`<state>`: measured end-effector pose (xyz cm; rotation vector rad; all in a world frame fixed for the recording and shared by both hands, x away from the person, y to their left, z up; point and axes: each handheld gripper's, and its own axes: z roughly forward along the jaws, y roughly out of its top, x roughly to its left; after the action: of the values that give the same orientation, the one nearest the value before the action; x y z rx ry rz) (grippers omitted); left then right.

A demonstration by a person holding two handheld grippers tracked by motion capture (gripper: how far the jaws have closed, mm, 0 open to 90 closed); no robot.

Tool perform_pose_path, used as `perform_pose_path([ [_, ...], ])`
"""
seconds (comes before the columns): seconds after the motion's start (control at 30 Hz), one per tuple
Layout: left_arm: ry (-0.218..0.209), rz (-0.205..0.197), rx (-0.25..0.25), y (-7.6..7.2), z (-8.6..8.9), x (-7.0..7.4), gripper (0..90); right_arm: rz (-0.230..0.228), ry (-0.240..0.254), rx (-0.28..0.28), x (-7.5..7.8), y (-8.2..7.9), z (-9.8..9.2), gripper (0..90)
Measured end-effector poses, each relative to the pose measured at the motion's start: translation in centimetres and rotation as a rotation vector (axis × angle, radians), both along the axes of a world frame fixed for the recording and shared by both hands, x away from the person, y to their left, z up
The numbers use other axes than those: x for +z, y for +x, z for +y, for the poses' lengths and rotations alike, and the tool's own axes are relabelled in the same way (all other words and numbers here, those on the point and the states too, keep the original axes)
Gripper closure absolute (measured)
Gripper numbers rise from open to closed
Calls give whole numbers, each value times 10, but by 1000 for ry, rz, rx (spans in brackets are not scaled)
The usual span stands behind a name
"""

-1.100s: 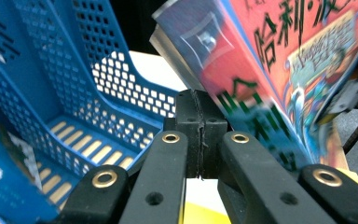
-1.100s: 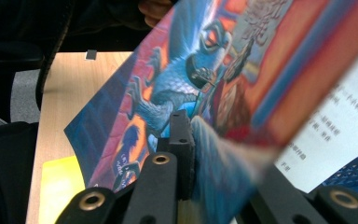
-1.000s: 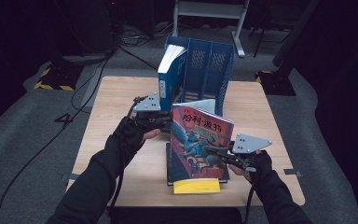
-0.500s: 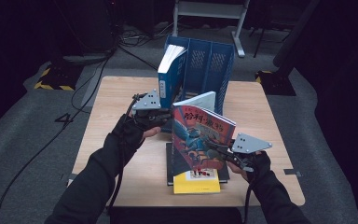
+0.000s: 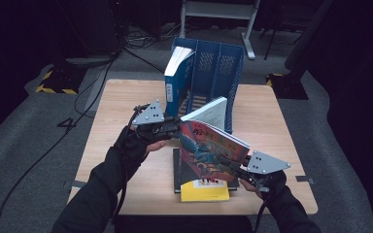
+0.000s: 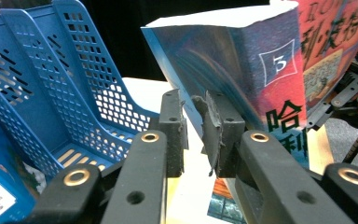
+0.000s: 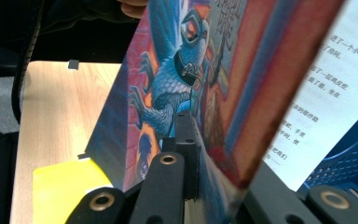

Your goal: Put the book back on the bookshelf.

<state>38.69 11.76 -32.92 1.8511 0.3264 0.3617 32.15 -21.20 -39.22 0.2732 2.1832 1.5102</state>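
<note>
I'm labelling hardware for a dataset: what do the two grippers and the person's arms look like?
Both the left gripper and right gripper are black, each topped by a grey three-cornered plate with dark dots, trailing a black cable. Their jaws have brass-coloured rivets. The person wears black sleeves and dark gloves.

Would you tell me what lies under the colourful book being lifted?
Under the colourful book lie a dark book and a yellow booklet on the table; their covers are mostly hidden.

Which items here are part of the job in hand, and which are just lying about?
In use: colourful book, clamped by the right gripper; left gripper, jaws just opened, nothing between them; blue file rack.
Lying about: blue book standing in the rack; yellow book and dark book flat on the table.
</note>
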Motion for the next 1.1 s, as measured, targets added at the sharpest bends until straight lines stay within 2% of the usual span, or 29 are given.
perform_pose_path([
  [0.07, 5, 0, 11, -3, 2, 0, 706, -3, 0, 9, 0, -3, -1, 873],
  [0.13, 6, 1, 9, -5, 3, -1, 686, -3, 2, 12, -1, -4, -2, 873],
  [0.2, 26, -8, 26, -9, 4, -2, 623, 0, 5, 17, -1, -6, -4, 873],
  [0.47, 57, -7, 60, -20, 11, -12, 536, -9, -5, 20, 0, -8, -4, 872],
  [0.57, 84, -4, 68, -25, 15, -17, 472, -14, -11, 22, 0, -9, -5, 872],
  [0.7, 98, 23, 52, -32, 23, -23, 377, -15, -8, 23, -1, -10, -6, 871],
  [0.8, 100, 50, 29, -37, 27, -29, 340, -21, -10, 29, -1, -10, -5, 871],
  [0.87, 110, 60, 19, -40, 27, -33, 323, -22, -11, 29, -1, -11, -5, 871],
  [0.93, 98, 83, -5, -43, 25, -37, 310, -21, -10, 32, -1, -12, -5, 871],
  [1.0, 100, 89, -16, -45, 23, -40, 301, -24, -11, 33, -1, -13, -5, 871],
  [1.1, 102, 110, -40, -48, 14, -47, 301, -24, -10, 36, -1, -14, -6, 871],
])
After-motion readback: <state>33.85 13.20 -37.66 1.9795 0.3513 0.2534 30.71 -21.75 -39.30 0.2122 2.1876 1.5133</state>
